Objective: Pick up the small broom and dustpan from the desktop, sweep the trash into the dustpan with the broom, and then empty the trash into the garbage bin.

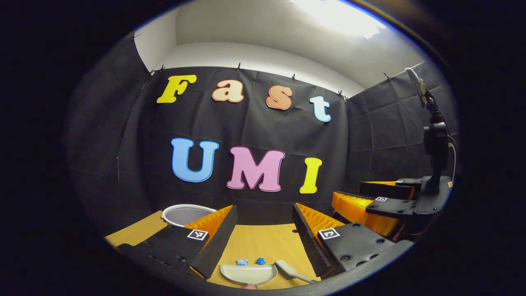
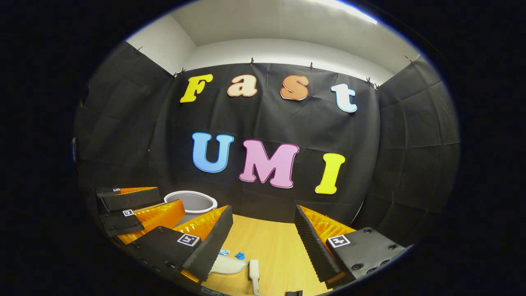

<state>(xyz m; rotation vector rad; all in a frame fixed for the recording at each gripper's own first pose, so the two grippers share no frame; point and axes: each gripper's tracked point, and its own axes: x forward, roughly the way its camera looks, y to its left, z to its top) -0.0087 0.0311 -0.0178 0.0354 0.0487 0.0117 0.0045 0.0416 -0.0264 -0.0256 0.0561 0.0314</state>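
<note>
Ceiling light [image 1: 337,16] glares; fisheye edges bend.

Left gripper [image 1: 263,242] and right gripper [image 2: 263,242] side by side, level, fingers spread wide, holding nothing, raised above the surface.

Bench [image 1: 263,242]: wood-look top, matt, fine grain. Dustpan [image 1: 246,274]: smooth pale plastic, slight sheen. Broom [image 2: 254,271]: pale plastic handle, smooth. Trash [image 1: 260,261]: crumpled scraps, paper-like. Garbage bin [image 1: 185,213]: smooth plastic rim. Left claw [image 1: 263,238] finger pads [image 1: 306,234]: ribbed, foam-like, matt.
</note>
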